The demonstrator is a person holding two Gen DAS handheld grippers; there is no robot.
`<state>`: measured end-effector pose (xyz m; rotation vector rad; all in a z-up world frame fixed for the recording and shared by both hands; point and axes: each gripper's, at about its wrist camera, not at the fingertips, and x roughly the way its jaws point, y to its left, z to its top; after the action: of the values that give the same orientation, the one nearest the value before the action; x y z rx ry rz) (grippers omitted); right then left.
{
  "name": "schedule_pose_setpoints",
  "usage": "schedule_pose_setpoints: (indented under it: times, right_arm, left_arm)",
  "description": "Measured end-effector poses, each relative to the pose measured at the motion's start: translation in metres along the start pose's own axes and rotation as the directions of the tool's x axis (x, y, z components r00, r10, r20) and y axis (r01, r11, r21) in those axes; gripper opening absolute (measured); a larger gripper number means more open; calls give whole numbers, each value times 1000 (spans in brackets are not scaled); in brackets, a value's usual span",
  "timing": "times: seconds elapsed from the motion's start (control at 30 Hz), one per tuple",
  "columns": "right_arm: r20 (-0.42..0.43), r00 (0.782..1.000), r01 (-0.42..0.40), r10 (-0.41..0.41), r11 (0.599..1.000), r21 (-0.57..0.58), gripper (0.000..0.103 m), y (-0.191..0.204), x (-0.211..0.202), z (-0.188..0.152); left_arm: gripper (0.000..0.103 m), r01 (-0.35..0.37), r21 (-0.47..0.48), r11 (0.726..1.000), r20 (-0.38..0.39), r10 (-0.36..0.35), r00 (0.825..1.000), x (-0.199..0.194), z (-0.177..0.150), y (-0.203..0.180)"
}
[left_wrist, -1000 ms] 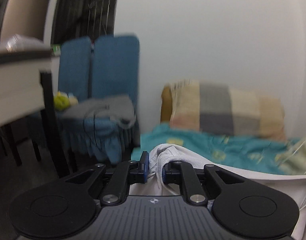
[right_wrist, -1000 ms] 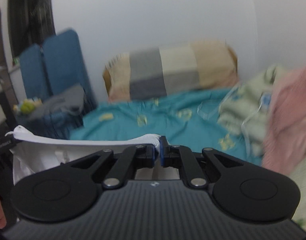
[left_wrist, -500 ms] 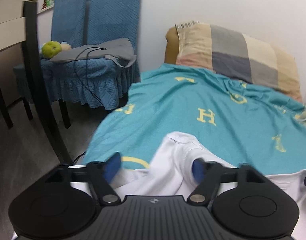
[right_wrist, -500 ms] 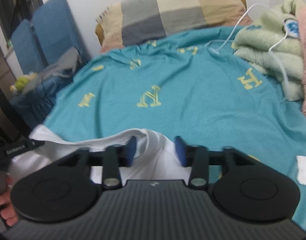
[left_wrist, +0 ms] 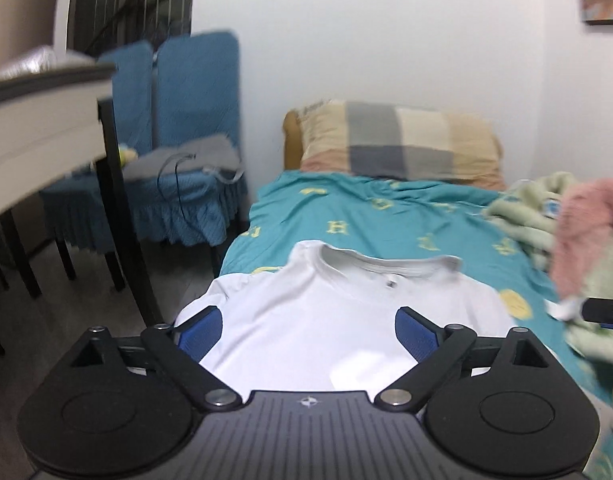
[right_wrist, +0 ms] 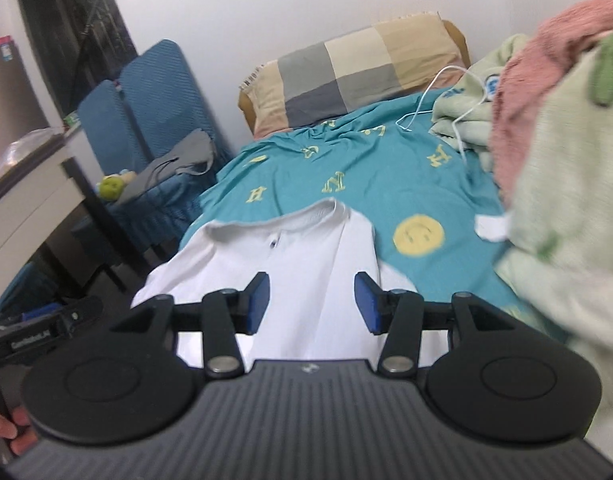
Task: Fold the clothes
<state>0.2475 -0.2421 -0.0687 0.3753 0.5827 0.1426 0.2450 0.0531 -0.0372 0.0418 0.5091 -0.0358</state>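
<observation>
1. Your left gripper (left_wrist: 306,330) hangs above the near part of the shirt with its blue pads (left_wrist: 198,330) spread wide, grasping nothing.
2. Your right gripper (right_wrist: 311,304) is likewise released, its pads (right_wrist: 258,302) apart over the shirt and empty.
3. The white shirt (left_wrist: 338,320) lies flat on the near end of the bed, collar pointing away from you, its left side reaching the bed's edge.
4. The teal sheet (right_wrist: 346,168) with yellow letters spreads beyond the collar.
5. To your right a heap of green and pink blankets (right_wrist: 554,152) sits on the sheet.
6. To your left stands a blue chair (left_wrist: 186,184) beside the bed.
7. Farthest off, a checked pillow (left_wrist: 398,144) rests against the wall.
</observation>
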Motion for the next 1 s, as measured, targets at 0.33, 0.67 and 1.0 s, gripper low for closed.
schedule_pose_setpoints:
  times: [0.33,0.67,1.0]
  right_arm:
    - [-38,999,4,1,994,112,50,-20,-89,-48]
    - [-136,988,120,-77,930,346,51,-78,-30,-74]
    - [-104,975,220,-195,899,378,50,-104,29,-89]
  left_arm:
    - [100,78,-85,993,-27,-81,996,-135,-51,-14]
    - [100,64,-123,990,-97,-76,992,-115,-74,-5]
    - [100,42,-176,983,-131,-66,989,-64,-75,1]
